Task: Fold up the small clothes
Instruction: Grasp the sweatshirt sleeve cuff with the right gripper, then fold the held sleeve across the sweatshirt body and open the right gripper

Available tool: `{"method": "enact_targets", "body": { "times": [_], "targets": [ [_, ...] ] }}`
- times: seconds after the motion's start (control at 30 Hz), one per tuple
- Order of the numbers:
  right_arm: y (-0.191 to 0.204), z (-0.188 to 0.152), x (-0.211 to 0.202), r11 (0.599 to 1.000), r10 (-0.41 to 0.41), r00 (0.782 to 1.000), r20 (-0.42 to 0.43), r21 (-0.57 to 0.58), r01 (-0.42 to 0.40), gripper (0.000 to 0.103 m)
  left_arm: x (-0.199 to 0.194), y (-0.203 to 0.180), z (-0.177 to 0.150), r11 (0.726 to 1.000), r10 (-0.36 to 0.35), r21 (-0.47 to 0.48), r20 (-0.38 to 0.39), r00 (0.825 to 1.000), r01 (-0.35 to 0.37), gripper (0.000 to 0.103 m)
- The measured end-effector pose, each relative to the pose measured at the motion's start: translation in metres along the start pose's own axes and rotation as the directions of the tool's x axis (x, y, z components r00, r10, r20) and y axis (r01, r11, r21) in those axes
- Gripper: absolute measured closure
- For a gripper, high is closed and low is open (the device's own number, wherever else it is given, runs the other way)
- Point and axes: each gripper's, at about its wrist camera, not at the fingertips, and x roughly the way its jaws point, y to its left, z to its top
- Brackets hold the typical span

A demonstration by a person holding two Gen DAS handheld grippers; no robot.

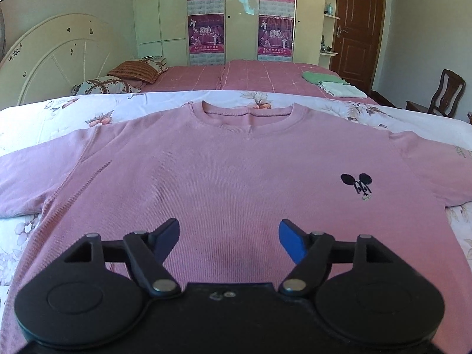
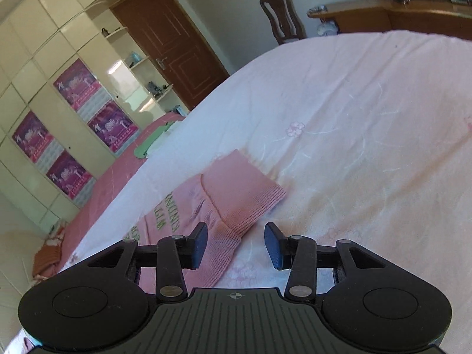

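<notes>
A pink knit sweater (image 1: 224, 171) lies flat, front up, on a floral sheet, collar at the far side, a small black mouse emblem (image 1: 358, 184) on its chest. My left gripper (image 1: 229, 237) is open and empty, hovering over the sweater's lower middle. In the right wrist view, one pink sleeve (image 2: 233, 203) with green lettering and a ribbed cuff lies on the sheet. My right gripper (image 2: 236, 243) is open and empty, just above the cuff end, its left finger over the cuff.
The floral sheet (image 1: 59, 112) covers the near bed. A second bed with a pink cover (image 1: 259, 76) lies beyond, holding pillows (image 1: 132, 72) and folded green and white clothes (image 1: 333, 84). Wardrobe, brown door (image 1: 358, 26) and a wooden chair (image 1: 445, 94) stand behind.
</notes>
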Motion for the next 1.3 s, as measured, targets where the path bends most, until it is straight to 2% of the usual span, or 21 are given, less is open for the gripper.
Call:
{"method": "enact_targets", "body": {
  "times": [0.13,0.17,0.2,0.27,0.33,0.37,0.43,0.63,0.73,0.8,0.83,0.87,0.9,1.07,1.17,1.3],
  "targets": [
    [-0.007,0.012,0.0,0.998,0.062,0.998,-0.011,0.0,-0.062,0.06,0.011,0.005,0.0,1.0,0.019,-0.018,-0.028,0.999,-0.019,0.03],
    [-0.006,0.013,-0.004,0.998,0.063,0.998,-0.014,-0.023,-0.063,0.085,0.012,0.006,0.0,0.999,0.025,-0.02,-0.029,0.999,-0.026,0.03],
    [-0.004,0.015,-0.006,0.997,0.055,0.998,-0.025,-0.056,-0.057,0.096,0.013,0.007,0.001,0.999,0.03,-0.023,-0.028,0.999,-0.031,0.03],
    [0.0,0.019,-0.019,0.99,0.037,0.999,0.018,-0.135,-0.034,0.096,0.014,0.01,0.005,0.999,0.036,-0.031,-0.021,0.999,-0.036,0.03],
    [0.003,0.016,-0.042,0.981,0.039,0.994,0.107,-0.192,-0.017,0.096,0.014,0.012,0.006,0.998,0.041,-0.037,-0.016,0.999,-0.041,0.03],
    [0.001,0.015,-0.042,0.98,-0.002,0.995,0.103,-0.199,0.023,0.096,0.014,0.014,0.007,0.998,0.042,-0.043,-0.02,0.999,-0.042,0.03],
    [-0.008,0.008,-0.032,0.981,-0.078,0.997,0.026,-0.174,0.081,0.096,0.014,0.019,0.008,0.998,0.04,-0.048,-0.027,0.999,-0.041,0.03],
    [0.018,-0.009,-0.053,0.942,-0.099,0.992,0.082,-0.315,0.12,0.096,0.006,0.041,0.002,0.998,0.049,-0.034,-0.049,0.998,-0.051,0.03],
    [0.046,-0.026,-0.067,0.91,-0.047,0.993,0.108,-0.405,0.087,0.096,0.003,0.058,0.0,0.998,0.044,-0.046,-0.058,0.997,-0.047,0.032],
    [0.069,-0.043,-0.08,0.885,0.004,0.995,0.1,-0.464,0.043,0.096,0.003,0.07,0.001,0.996,0.025,-0.078,-0.062,0.998,-0.03,0.038],
    [0.085,-0.06,-0.082,0.863,0.033,0.996,0.088,-0.505,0.016,0.096,0.004,0.076,0.002,0.995,0.012,-0.099,-0.063,0.998,-0.018,0.043],
    [0.099,-0.075,-0.089,0.844,0.063,0.995,0.078,-0.536,-0.012,0.096,0.006,0.082,0.003,0.993,-0.001,-0.12,-0.067,0.998,-0.007,0.053],
    [0.112,-0.088,-0.096,0.83,0.093,0.994,0.061,-0.556,-0.044,0.096,0.008,0.087,0.004,0.99,-0.01,-0.138,-0.07,0.997,0.0,0.055],
    [0.199,-0.183,-0.109,0.719,0.236,0.969,-0.074,-0.657,-0.225,0.096,0.012,0.109,0.011,0.985,-0.047,-0.167,-0.043,0.998,0.04,0.055],
    [0.246,-0.249,-0.105,0.635,0.282,0.944,-0.172,-0.704,-0.318,0.096,0.01,0.124,0.011,0.983,-0.079,-0.166,-0.04,0.996,0.071,0.054],
    [0.297,-0.331,-0.094,0.52,0.304,0.906,-0.294,-0.745,-0.417,0.096,0.009,0.146,0.01,0.983,-0.106,-0.156,-0.044,0.993,0.098,0.054]
  ]
}}
